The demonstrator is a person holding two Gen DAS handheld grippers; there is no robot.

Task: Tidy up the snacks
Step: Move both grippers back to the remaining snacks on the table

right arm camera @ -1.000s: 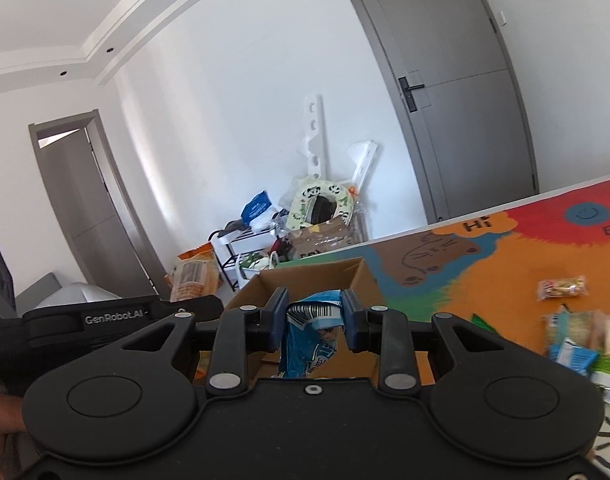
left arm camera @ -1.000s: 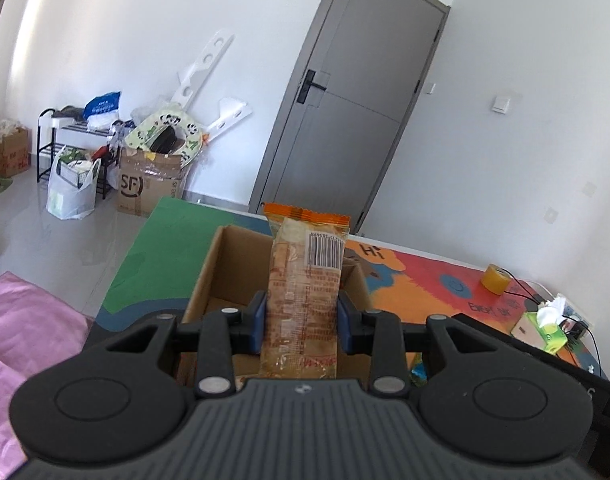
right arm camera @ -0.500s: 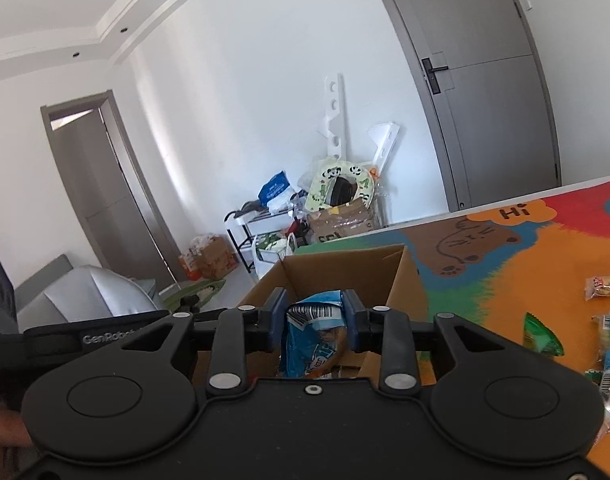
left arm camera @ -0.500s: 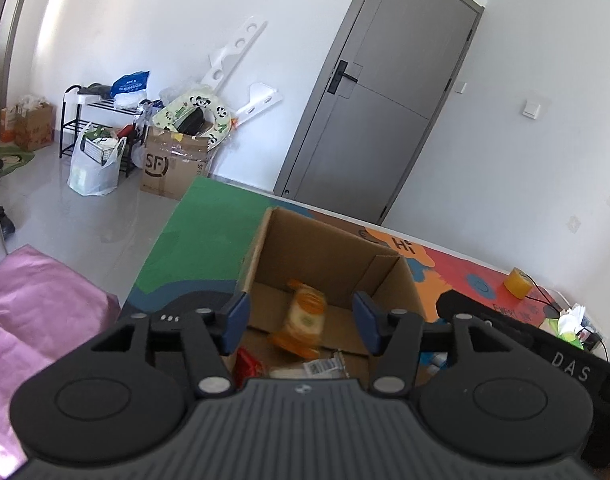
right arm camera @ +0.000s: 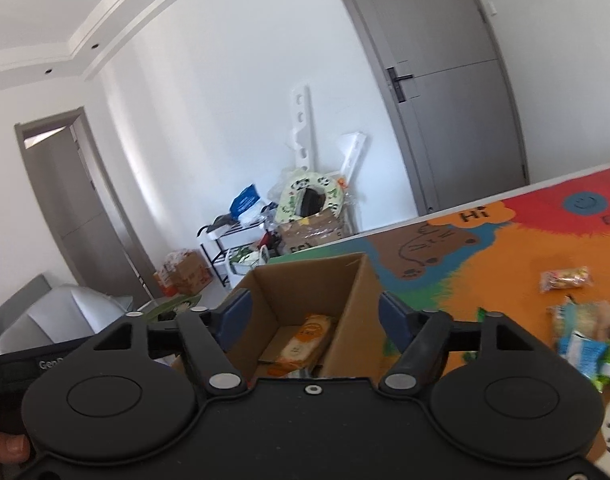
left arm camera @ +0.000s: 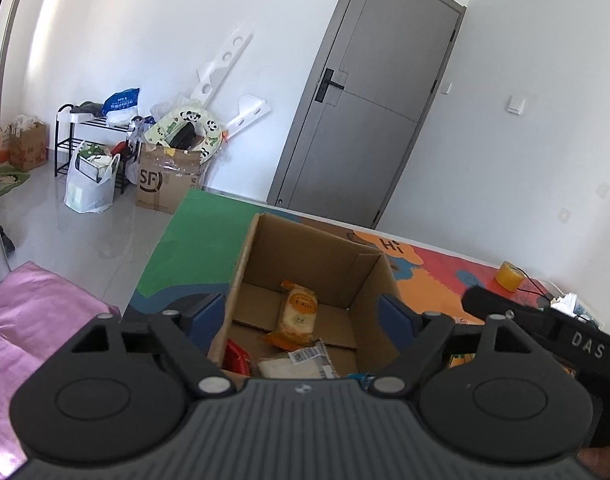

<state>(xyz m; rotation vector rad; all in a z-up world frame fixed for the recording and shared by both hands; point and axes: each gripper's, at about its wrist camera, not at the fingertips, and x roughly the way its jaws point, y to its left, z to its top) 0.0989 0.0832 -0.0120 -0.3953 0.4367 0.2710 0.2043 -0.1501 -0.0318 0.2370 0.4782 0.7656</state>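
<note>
I see my left gripper (left arm camera: 301, 320) spread wide and empty above the box (left arm camera: 305, 252); the orange snack (left arm camera: 297, 312) lies on the box floor between its fingers. My right gripper (right arm camera: 313, 316) also gapes empty over the box (right arm camera: 305, 284).

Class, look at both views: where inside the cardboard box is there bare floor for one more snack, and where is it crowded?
Bare floor lies along the cardboard box's far wall, behind the orange packet, and to its left. The near end is crowded: a red packet and a white packet lie there. On the mat, snacks pile at the right.
</note>
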